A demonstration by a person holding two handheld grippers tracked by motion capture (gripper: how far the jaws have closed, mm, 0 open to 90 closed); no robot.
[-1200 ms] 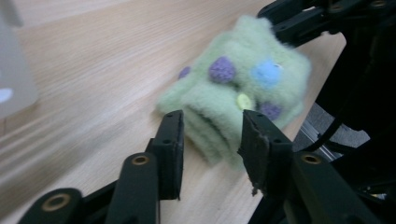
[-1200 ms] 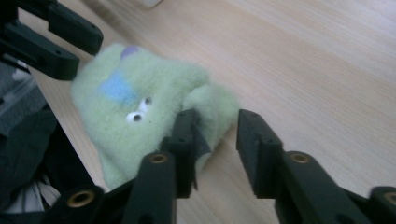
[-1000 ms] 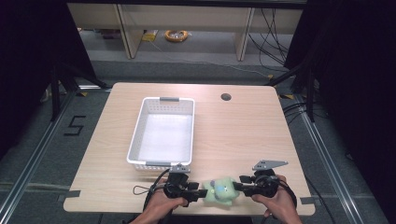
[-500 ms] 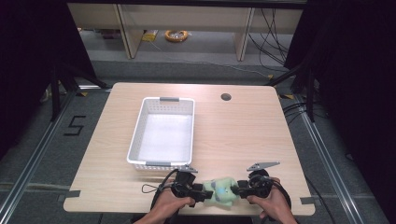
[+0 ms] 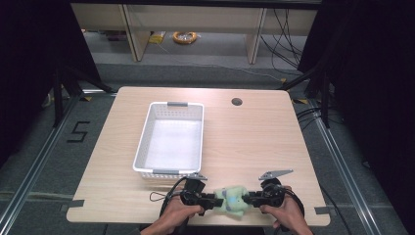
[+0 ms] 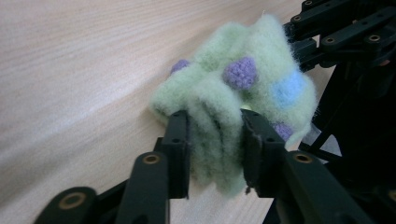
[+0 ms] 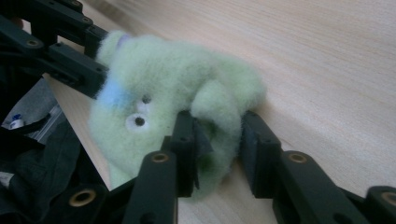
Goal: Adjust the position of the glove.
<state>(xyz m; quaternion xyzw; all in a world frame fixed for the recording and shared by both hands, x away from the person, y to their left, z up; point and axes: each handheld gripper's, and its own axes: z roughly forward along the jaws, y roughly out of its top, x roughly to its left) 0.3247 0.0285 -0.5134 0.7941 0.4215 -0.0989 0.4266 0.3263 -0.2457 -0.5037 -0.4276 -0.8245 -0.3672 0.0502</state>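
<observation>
In the high view, a light wooden table stands on a grey floor, and behind it there is a pale shelf unit with a yellow coil of cable lying on the floor under it. Dark curtains hang at both sides of the room, and a number 5 is marked on the floor at the left of the table. A white basket with holes in its walls stands on the left half of the table, and a small round hole is in the tabletop near its far edge. At the near edge of the table lies a green plush toy, between the left gripper and the right gripper, and each gripper is held by one hand of the person. In the left gripper view, the two black jaws are closed on a fold of the green plush toy, which has purple knobs and a blue patch; the toy rests on the wood, and the other gripper touches it from the far side. In the right gripper view, the jaws squeeze a thick limb of the plush toy, whose small eyes are visible, and the toy lies just at the table edge, with the grey floor below.
</observation>
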